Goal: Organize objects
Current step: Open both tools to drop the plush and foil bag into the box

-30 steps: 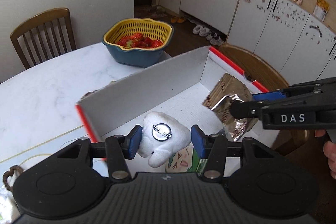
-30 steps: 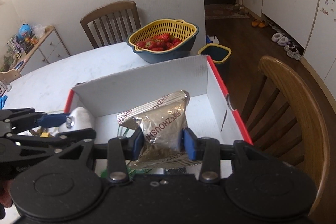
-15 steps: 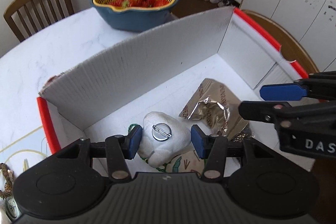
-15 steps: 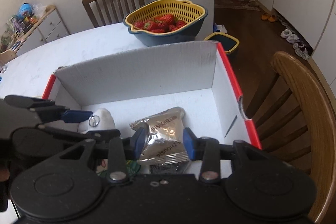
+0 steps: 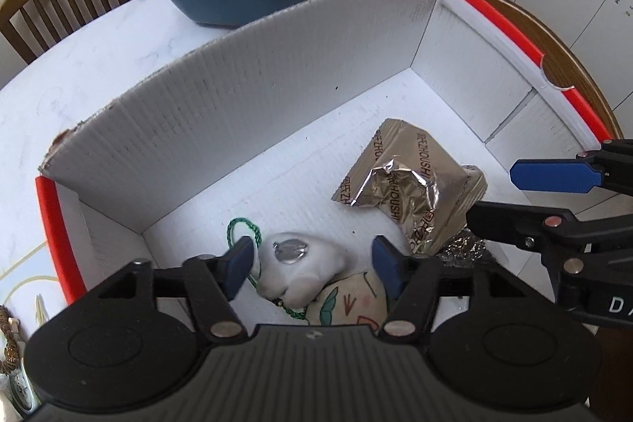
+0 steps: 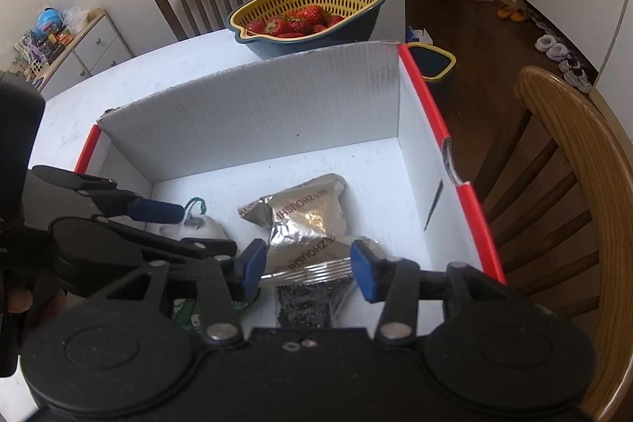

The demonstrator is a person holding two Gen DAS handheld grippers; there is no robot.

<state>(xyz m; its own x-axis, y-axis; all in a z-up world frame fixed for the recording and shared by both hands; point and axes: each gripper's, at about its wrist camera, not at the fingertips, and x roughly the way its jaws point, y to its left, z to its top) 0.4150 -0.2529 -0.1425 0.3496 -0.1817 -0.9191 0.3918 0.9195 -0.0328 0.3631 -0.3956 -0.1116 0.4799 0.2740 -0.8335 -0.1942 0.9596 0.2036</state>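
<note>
While both grippers are pointed steeply down into the white cardboard box [image 5: 277, 93] with red-edged side walls, their jaws are seen opening. In the left wrist view, the left gripper [image 5: 312, 260] is spread wide, and the white plush toy [image 5: 304, 273] with a round metal pin on its back is framed between the blue pads [image 5: 237, 263]; clear gaps are seen on both sides, so the toy is not pinched and is resting on the box floor at about 6 o'clock. A green cord loop [image 5: 241, 230] is trailed from under the toy toward 10 o'clock, and a cream cloth piece with drawn green and red marks [image 5: 352, 303] is lying under the toy at 5 o'clock.

At 2 o'clock from the toy, the crinkled foil snack packet [image 5: 407, 180] is lying on the box floor, with a dark foil piece [image 5: 463, 248] tucked at its near end. The right gripper [image 5: 534, 196] is seen at 3 o'clock, one blue pad above and one black finger below, near that packet.

In the right wrist view, the right gripper [image 6: 306, 269] is parted to a moderate width with the foil snack packet [image 6: 300, 220] between the pads [image 6: 362, 273]; a gap is visible at each pad, so nothing is clamped. The left gripper [image 6: 166, 220] is seen at 9 o'clock over the white plush toy [image 6: 198, 228].

Beyond the box, at 12 o'clock, a yellow colander of strawberries [image 6: 306, 12] is set in a blue bowl on the white table [image 6: 158, 66].
</note>
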